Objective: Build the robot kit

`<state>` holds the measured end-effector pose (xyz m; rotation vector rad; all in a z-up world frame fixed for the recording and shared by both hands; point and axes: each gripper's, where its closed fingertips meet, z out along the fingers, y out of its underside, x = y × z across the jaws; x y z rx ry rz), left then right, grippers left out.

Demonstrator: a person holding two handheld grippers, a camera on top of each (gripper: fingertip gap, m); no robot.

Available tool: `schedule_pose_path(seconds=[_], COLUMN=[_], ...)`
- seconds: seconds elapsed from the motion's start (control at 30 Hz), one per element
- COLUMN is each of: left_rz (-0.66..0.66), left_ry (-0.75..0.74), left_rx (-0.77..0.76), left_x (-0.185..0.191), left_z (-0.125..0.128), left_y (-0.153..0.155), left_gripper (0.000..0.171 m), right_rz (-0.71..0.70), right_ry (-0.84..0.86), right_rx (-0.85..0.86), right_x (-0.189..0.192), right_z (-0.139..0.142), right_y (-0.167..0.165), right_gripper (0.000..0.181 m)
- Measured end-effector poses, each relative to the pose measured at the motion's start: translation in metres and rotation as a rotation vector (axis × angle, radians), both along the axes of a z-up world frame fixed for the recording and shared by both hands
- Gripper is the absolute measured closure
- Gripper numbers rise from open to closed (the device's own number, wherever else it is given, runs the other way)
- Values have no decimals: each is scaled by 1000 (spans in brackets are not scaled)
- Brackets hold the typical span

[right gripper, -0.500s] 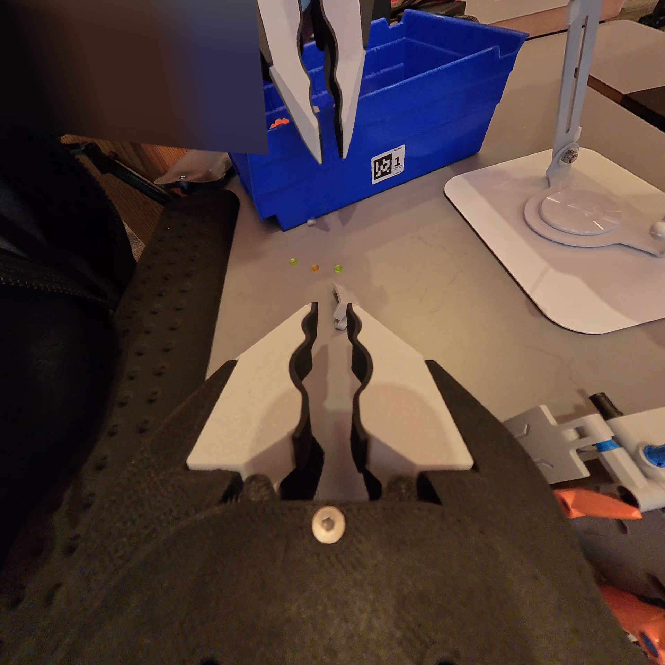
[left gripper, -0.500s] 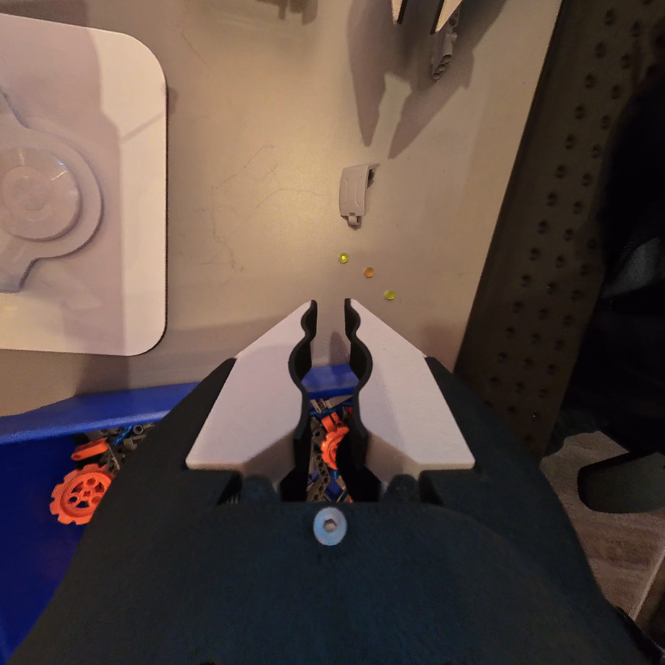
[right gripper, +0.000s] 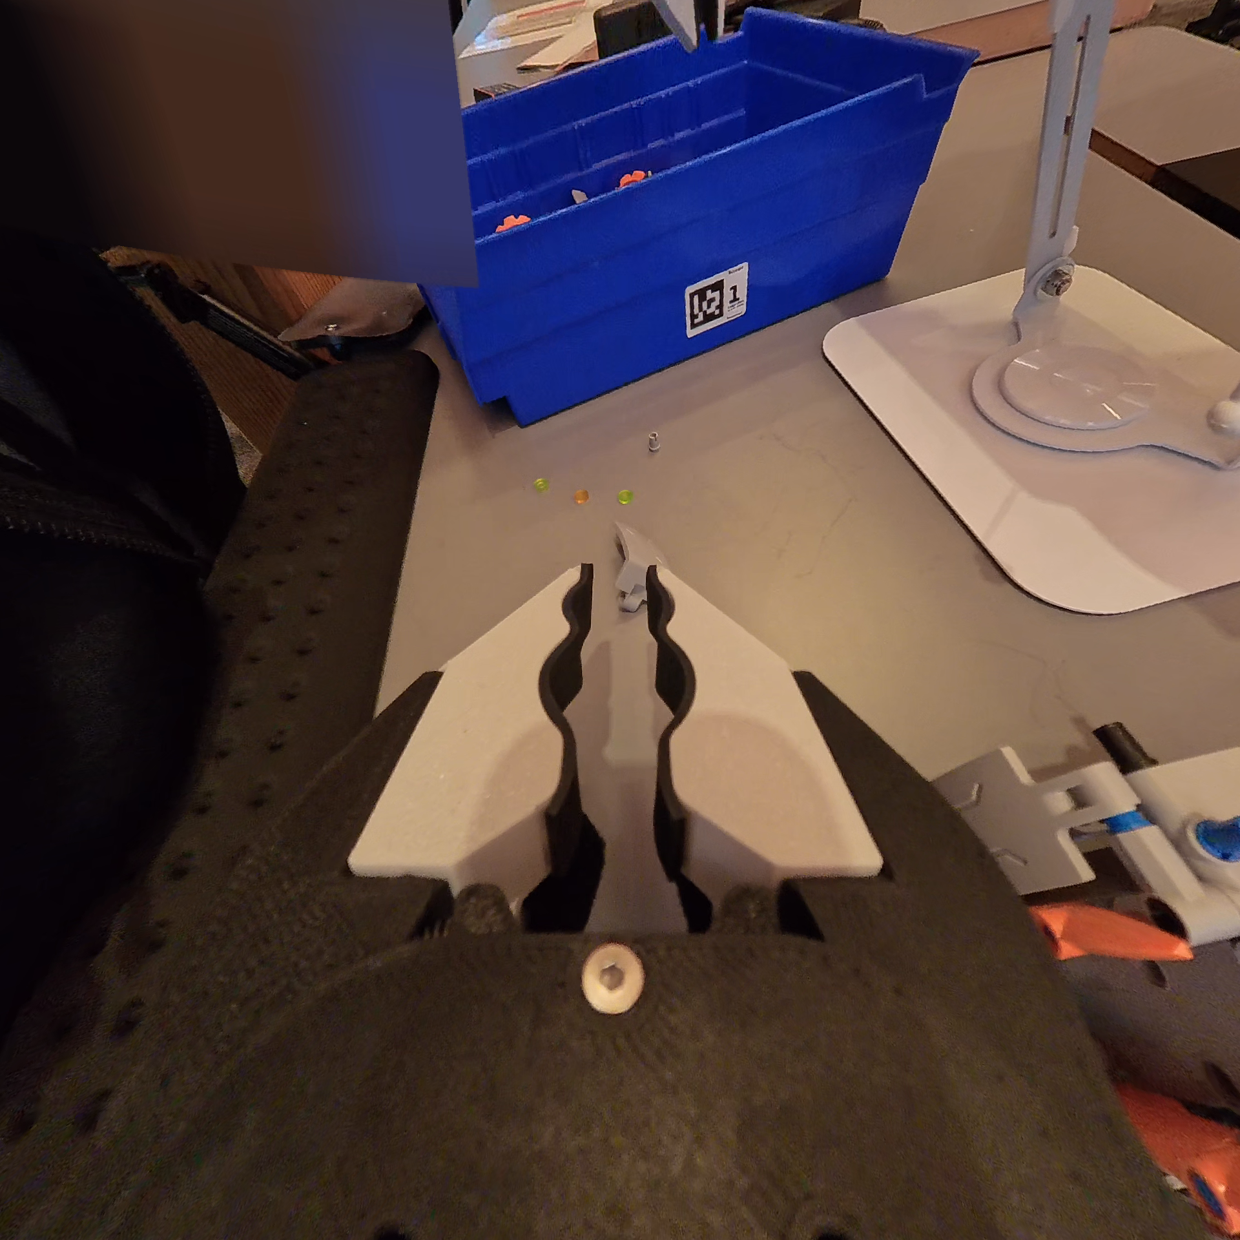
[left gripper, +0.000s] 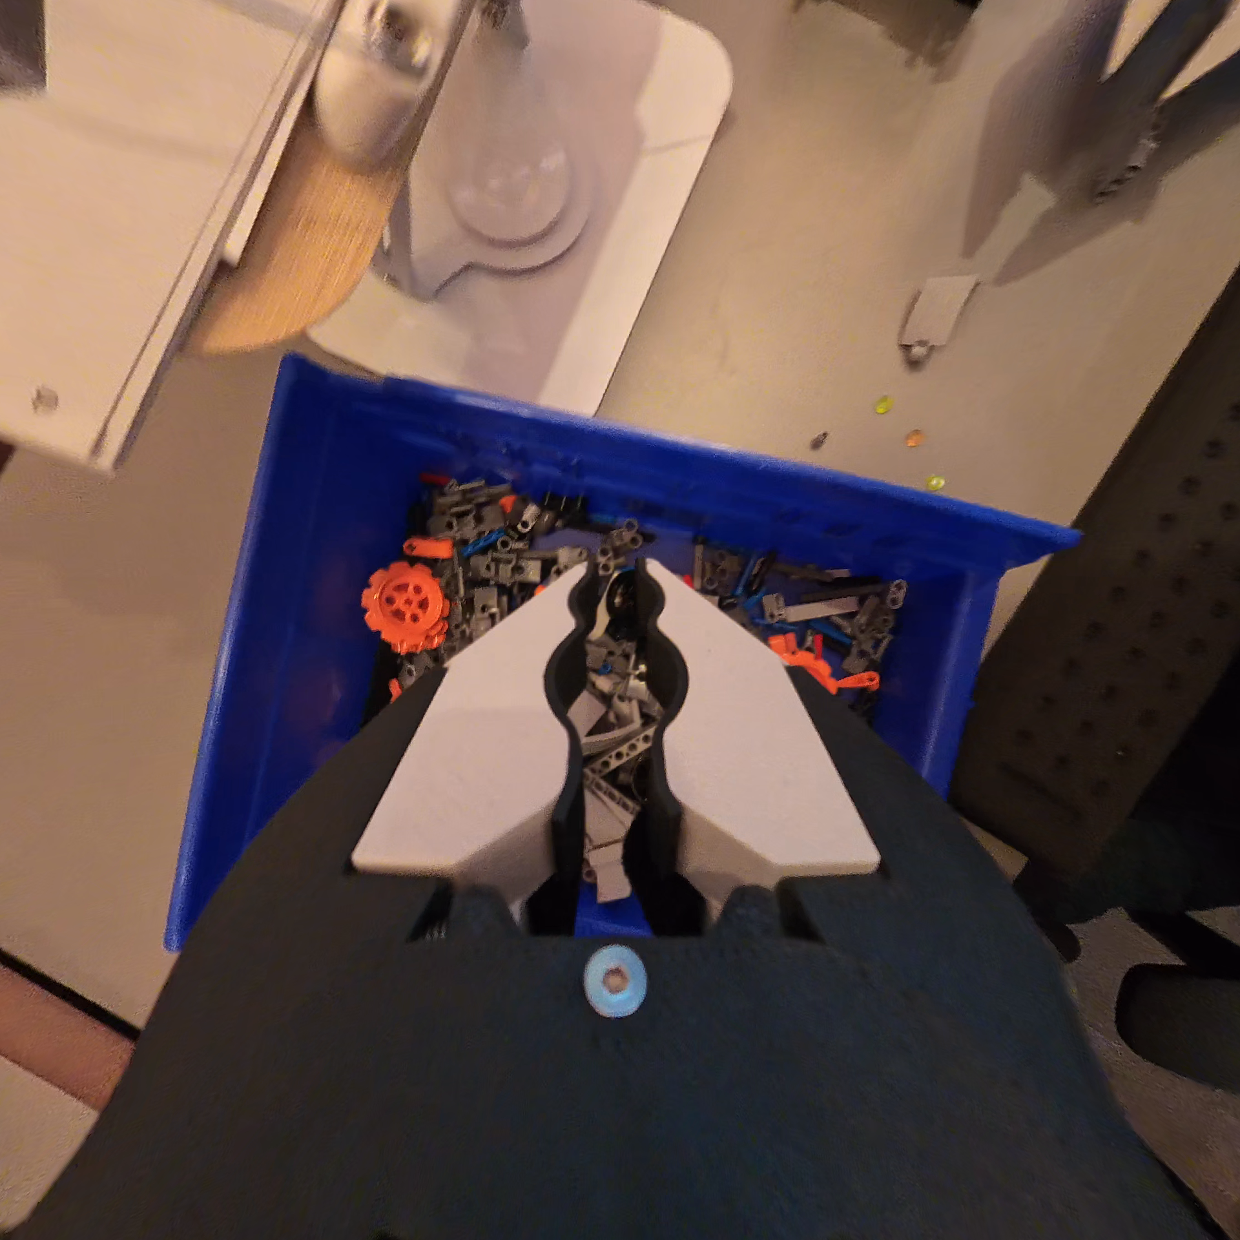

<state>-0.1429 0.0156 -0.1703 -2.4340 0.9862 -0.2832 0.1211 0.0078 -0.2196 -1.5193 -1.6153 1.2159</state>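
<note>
Blue bin (left gripper: 738, 483) is your landmark. Your L gripper (left gripper: 614, 567) hangs right over its open top, pointing down into a loose heap of small grey, black & blue building pieces (left gripper: 624, 731). Jaws stand a little apart w/ nothing between them; the pieces seen through the gap lie lower, in the bin. Orange gear (left gripper: 404, 607) sits in the bin by its wall, off to one side of the tips. View is blurred, so finer parts are hard to tell.

Your R gripper (right gripper: 618, 570) is low over the grey table (right gripper: 771, 537), on the near side of the bin & apart from it. Jaws are apart by a narrow gap, holding nothing. A small grey piece (right gripper: 631, 557) lies on the table right at the mouth, just beside one tip; can't tell if it touches. Between that piece & the bin: three tiny beads in a row, green (right gripper: 541, 484), orange (right gripper: 581, 496), green (right gripper: 625, 497), then a small grey pin (right gripper: 653, 441) nearer the bin's front wall.

Beside the bin stands a white stand base (right gripper: 939, 470). A black perforated pad (right gripper: 322, 537) runs along the table edge on the bin's other side.
</note>
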Motion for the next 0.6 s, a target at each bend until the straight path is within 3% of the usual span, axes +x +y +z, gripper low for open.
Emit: schedule_pose_path(seconds=[0.3, 0.6], left_rz=[78, 114], left_ry=[18, 73], left_rx=[-127, -184], left_x=[-10, -10], left_z=[-76, -117], left_y=[28, 47], left_gripper=[158, 146], right_rz=[-7, -7], right_ry=[-15, -16], right_rx=[-13, -17], right_x=[0, 0], right_z=[-6, -7], right_y=[3, 3], right_gripper=[168, 168])
